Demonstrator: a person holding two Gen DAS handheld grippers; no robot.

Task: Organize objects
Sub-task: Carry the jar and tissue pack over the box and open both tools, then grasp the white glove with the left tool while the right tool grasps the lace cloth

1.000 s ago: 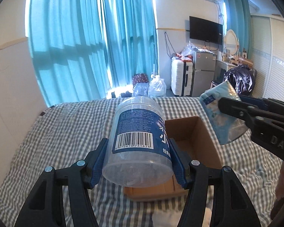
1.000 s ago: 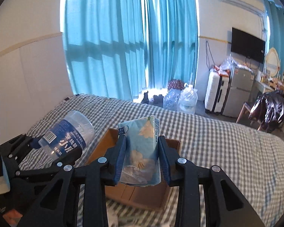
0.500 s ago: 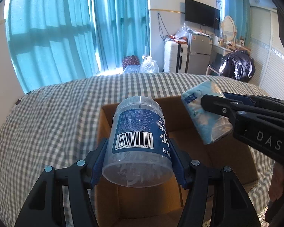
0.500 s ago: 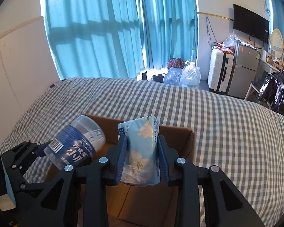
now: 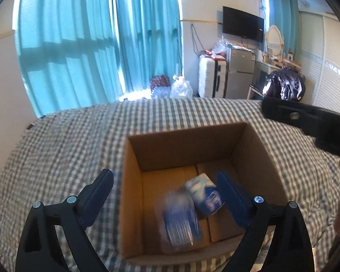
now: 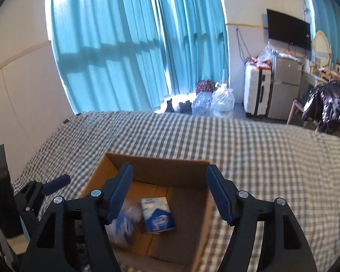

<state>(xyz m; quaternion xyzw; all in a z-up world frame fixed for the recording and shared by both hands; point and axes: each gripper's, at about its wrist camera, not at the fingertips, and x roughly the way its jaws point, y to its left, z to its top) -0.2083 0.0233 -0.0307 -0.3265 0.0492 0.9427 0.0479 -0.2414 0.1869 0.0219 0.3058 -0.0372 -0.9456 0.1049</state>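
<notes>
An open cardboard box (image 5: 179,145) sits on the checked bed; it also shows in the right wrist view (image 6: 158,170). Inside it lie a clear plastic jar with a blue label (image 5: 181,219), blurred, and a blue-and-white tissue pack (image 5: 204,195). The right wrist view shows the jar (image 6: 127,224) and the tissue pack (image 6: 157,217) too. My left gripper (image 5: 166,183) is open and empty above the box's near side. My right gripper (image 6: 168,180) is open and empty above the box; it also shows at the right of the left wrist view (image 5: 310,122).
The grey-and-white checked bedspread (image 6: 260,149) spreads around the box. Blue curtains (image 6: 136,45) hang behind the bed. Water bottles (image 6: 222,102), a white suitcase (image 6: 257,93), a small fridge (image 6: 283,88) and a chair with a black bag (image 6: 324,104) stand beyond it.
Both grippers have opened. The jar has dropped from the left gripper and the tissue pack from the right one; both now lie in the box.
</notes>
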